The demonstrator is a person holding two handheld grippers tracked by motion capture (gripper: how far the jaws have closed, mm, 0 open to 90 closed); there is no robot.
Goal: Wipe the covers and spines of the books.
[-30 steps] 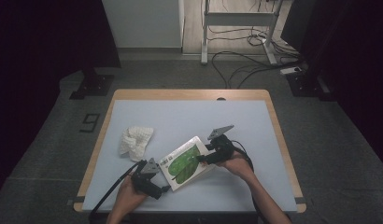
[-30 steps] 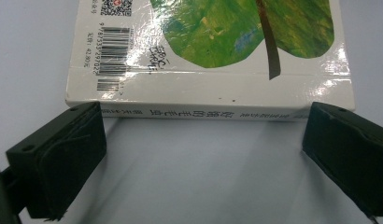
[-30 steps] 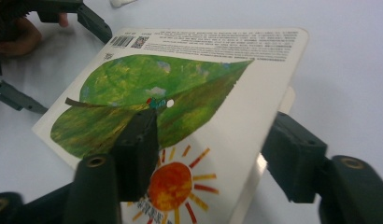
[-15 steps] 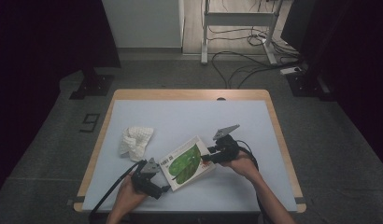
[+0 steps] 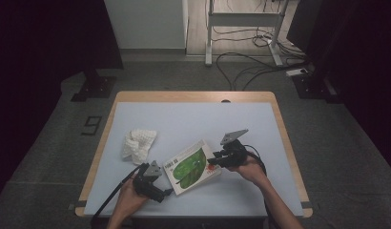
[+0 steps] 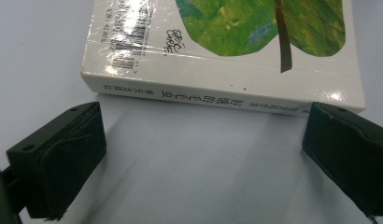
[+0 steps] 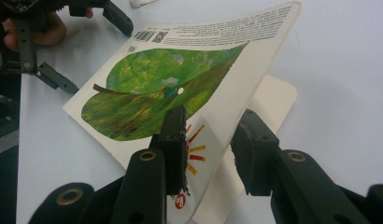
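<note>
Book (image 5: pixel 191 167) long axis diagonal; right jaws clamp lifted cover, left jaws apart.

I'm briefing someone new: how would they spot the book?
On the white table, look near the front edge, between the two grippers. The book lies flat, white with a big green leaf; the crumpled cloth to its left is plain white.

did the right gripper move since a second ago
Yes: the right gripper slid slightly right, away from the cloth, and its jaws have just been closing on the book cover.
</note>
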